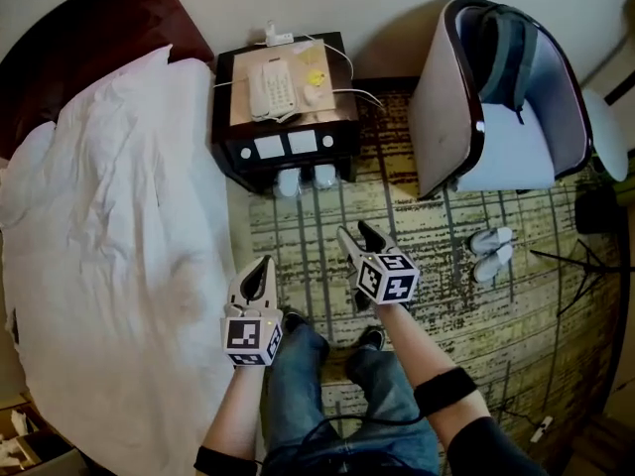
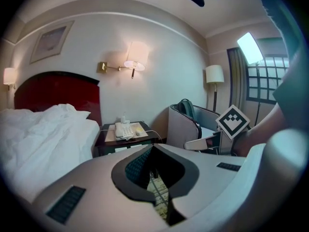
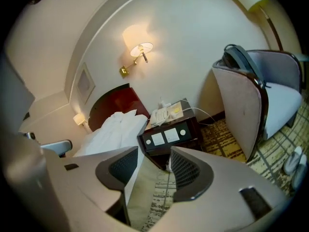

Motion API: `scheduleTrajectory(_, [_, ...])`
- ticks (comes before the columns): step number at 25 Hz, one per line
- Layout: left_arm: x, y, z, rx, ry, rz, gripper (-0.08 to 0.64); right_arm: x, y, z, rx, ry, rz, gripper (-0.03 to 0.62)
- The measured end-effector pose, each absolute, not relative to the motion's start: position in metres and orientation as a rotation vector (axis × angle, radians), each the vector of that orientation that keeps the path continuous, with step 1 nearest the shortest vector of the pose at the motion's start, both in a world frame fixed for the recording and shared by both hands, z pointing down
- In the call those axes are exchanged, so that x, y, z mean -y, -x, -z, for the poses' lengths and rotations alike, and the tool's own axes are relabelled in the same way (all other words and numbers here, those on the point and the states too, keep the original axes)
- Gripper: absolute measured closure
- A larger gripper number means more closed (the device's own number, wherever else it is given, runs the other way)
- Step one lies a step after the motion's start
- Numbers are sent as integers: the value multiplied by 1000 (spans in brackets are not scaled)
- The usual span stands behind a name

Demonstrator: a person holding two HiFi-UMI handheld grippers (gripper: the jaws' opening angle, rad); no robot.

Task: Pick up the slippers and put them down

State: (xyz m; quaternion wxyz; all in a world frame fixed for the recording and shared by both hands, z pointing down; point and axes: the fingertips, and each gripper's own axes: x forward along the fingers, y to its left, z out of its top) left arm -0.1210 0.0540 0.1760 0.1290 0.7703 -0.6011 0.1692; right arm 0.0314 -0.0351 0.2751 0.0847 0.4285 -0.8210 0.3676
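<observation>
A pair of white slippers (image 1: 492, 252) lies side by side on the patterned carpet at the right, in front of the armchair; the right gripper view catches the slippers (image 3: 294, 162) at its right edge. My right gripper (image 1: 358, 237) hovers over the carpet at the centre, well left of the pair, open with nothing between its jaws (image 3: 154, 170). My left gripper (image 1: 261, 270) is shut and empty beside the bed's edge, far from the slippers. In the left gripper view its closed tips (image 2: 152, 153) point toward the nightstand.
A dark nightstand (image 1: 342, 137) with a white phone (image 1: 271, 88) stands ahead; two white items (image 1: 306, 178) sit on the floor beneath it. The bed (image 1: 99, 246) fills the left. A grey armchair (image 1: 516, 152) holds a backpack (image 1: 508, 48). A stand's legs (image 1: 575, 261) spread at the far right.
</observation>
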Motion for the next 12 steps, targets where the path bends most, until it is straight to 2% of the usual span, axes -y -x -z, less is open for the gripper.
scheduleTrajectory(2, [-29, 129, -214, 1736, -2268, -491, 558, 57, -22, -316, 2440, -1310, -1169, 326])
scheduleTrajectory(6, [21, 147, -294, 1711, -2307, -496, 558, 101, -9, -408, 2401, -1365, -1256, 325])
scheduleTrajectory(9, [53, 158, -343, 1709, -2336, -499, 558, 126, -2, -478, 2365, -1398, -1383, 265])
scheduleTrajectory(12, [80, 166, -391, 1703, -2365, -507, 558, 147, 5, -543, 2342, -1432, -1492, 244])
